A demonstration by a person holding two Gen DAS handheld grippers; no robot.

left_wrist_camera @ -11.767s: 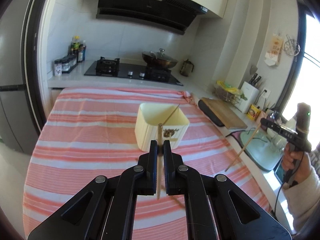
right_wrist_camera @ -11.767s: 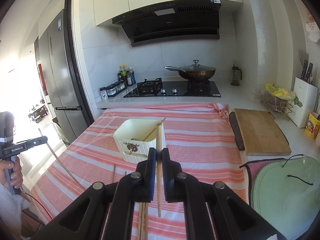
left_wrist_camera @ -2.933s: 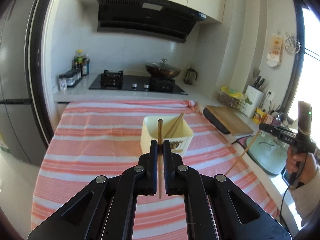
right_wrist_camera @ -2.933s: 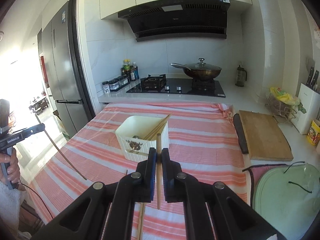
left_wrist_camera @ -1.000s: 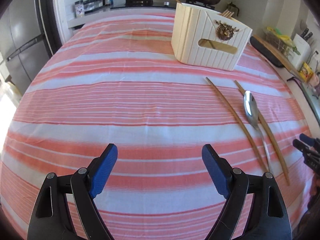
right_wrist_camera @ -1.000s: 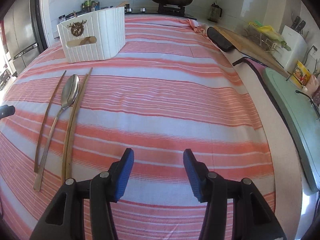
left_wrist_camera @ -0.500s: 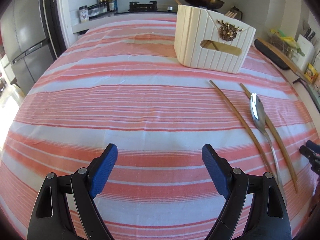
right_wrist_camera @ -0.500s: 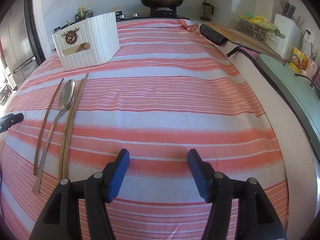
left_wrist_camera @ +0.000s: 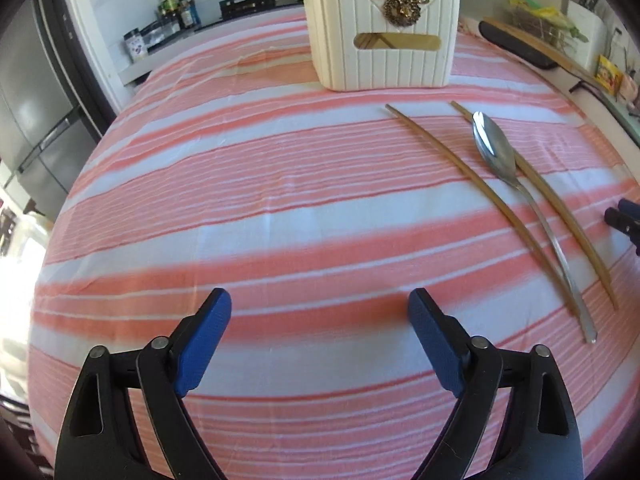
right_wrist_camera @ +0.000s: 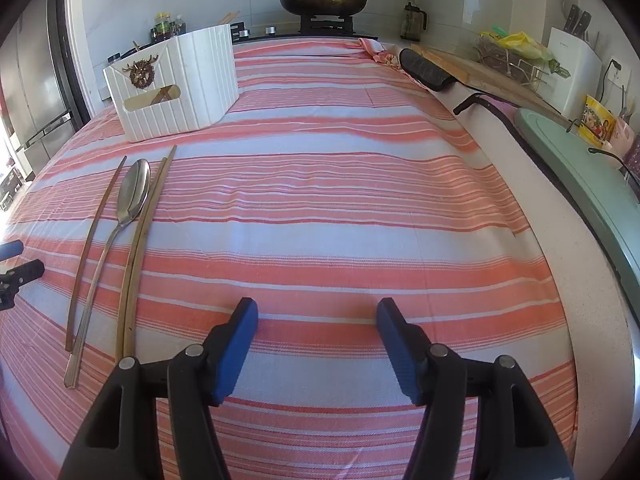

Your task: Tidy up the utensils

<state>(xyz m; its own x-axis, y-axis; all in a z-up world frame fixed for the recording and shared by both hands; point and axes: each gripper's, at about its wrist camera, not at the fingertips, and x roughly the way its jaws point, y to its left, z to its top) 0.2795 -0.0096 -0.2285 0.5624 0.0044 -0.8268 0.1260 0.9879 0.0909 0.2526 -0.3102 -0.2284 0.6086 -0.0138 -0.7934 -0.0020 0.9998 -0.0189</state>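
- Both tongs stand wide apart and grip nothing: the left gripper (left_wrist_camera: 318,312) and the right gripper (right_wrist_camera: 317,320) hang low over bare striped tablecloth (right_wrist_camera: 340,208), each near its front edge.
- Between the two grippers, on the cloth, lie the loose utensils: a metal spoon (right_wrist_camera: 120,216) flanked by the chopsticks (right_wrist_camera: 138,248), one stick on its left and what looks like a pair pressed together on its right. All run lengthwise toward the holder, with the right-hand sticks touching the spoon's bowl.
- Spoon, by my reckoning: stiff, smooth and slippery, with a thin handle lying flat on the cloth. Pinching it mid-handle, just behind the bowl, should keep it from swinging.
- Chopsticks look light, rigid and slender, likely to roll or pivot in the grip. A hold near the middle seems safest; taken at an end they would droop.
- Farther back stands the white ribbed utensil holder (left_wrist_camera: 380,36), upright, with sticks already visible through its handle slot. It looks light enough to shift if knocked.
- Beyond the cloth is the stove with a lidded wok (right_wrist_camera: 324,0).
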